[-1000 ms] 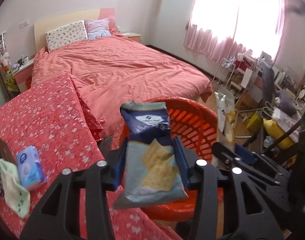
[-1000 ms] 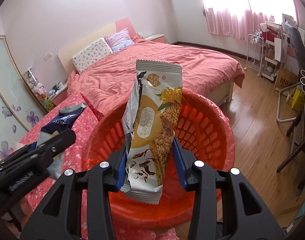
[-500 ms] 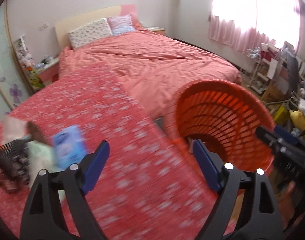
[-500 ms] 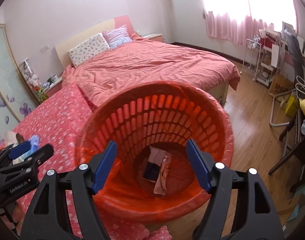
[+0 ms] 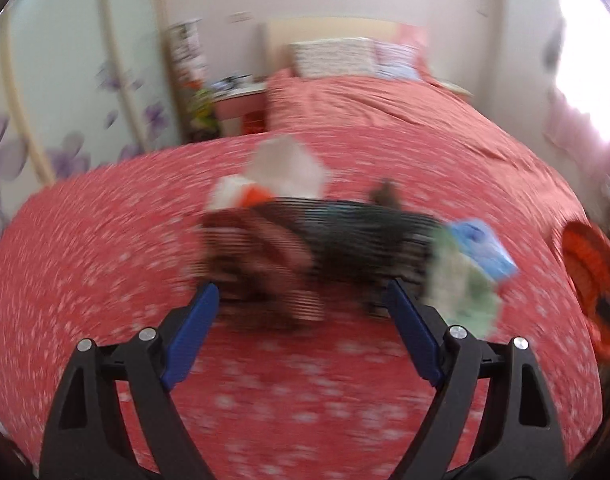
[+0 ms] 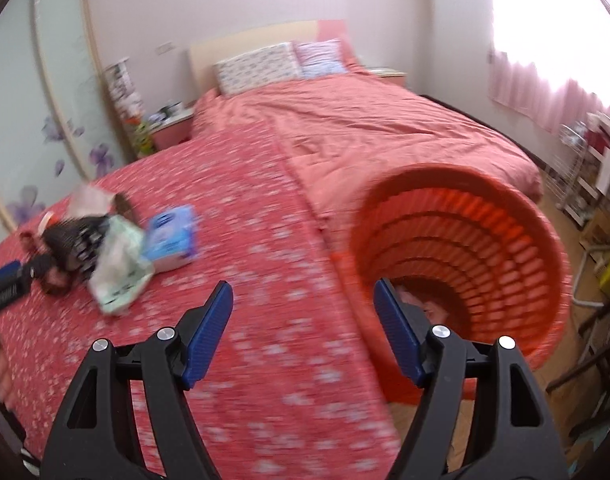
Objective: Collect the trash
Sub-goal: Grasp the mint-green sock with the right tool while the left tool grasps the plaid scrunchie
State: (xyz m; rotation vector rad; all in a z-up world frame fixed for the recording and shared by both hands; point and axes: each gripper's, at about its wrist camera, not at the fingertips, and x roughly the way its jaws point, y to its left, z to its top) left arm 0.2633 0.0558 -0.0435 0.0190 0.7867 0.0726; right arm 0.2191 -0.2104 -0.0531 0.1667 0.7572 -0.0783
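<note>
Both wrappers gone: left gripper (image 5: 301,296) and right gripper (image 6: 303,294) released, empty.

Both wrappers dropped, both grippers swung back toward the table

Your left gripper (image 5: 301,296) no longer holds the cracker packet and your right gripper (image 6: 303,294) no longer holds the snack bar wrapper; both jaws have just been opening and now stand wide with nothing between them. Your left now faces the blurred pile with the black wire basket (image 5: 345,236), and your right has shifted off the orange laundry basket (image 6: 505,240).
</note>
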